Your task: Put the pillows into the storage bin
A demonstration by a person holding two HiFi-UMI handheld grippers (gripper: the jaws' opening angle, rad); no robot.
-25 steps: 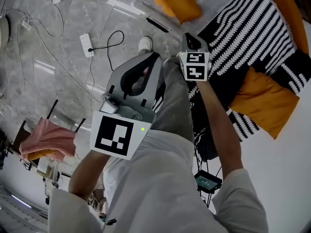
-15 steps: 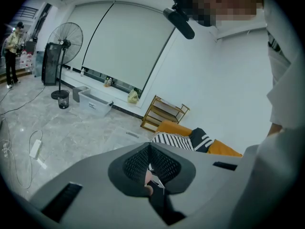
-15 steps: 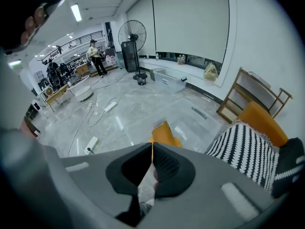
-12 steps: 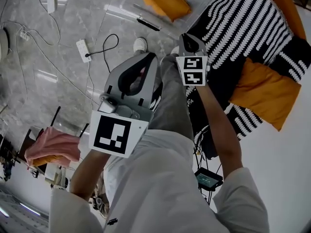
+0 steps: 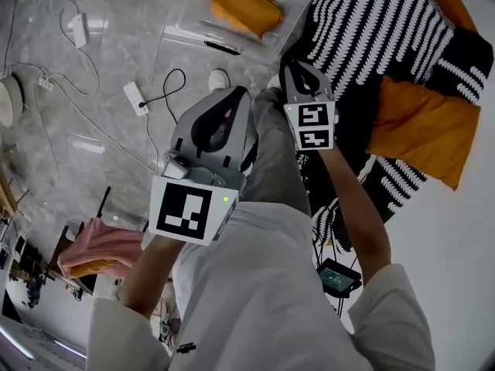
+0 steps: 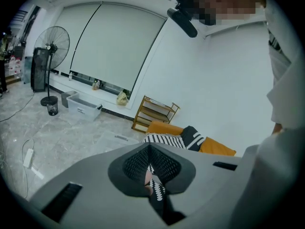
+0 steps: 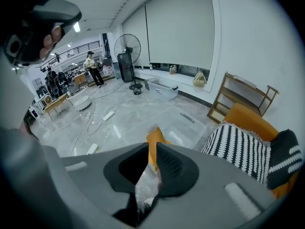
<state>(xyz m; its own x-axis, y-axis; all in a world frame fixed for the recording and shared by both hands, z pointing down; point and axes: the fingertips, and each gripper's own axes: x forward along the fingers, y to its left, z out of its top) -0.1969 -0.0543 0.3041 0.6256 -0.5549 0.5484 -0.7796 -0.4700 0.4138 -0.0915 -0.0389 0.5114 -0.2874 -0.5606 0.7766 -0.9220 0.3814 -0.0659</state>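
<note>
Orange pillow [image 5: 418, 126], judged soft and light, is best pinched at a corner; left gripper [image 6: 150, 148] is held closed, empty; right gripper [image 7: 151, 146] has just been opened a crack, nothing between.

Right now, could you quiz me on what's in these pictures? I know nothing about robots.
1. True or false: the clear storage bin already holds an orange pillow.
2. The striped pillow lies: A inside the bin; B outside it, beside another orange pillow; C draped over its rim.
3. On the left gripper, are the jaws together or apart?
Key: 1 true; 2 B; 3 together, with nothing held.
</note>
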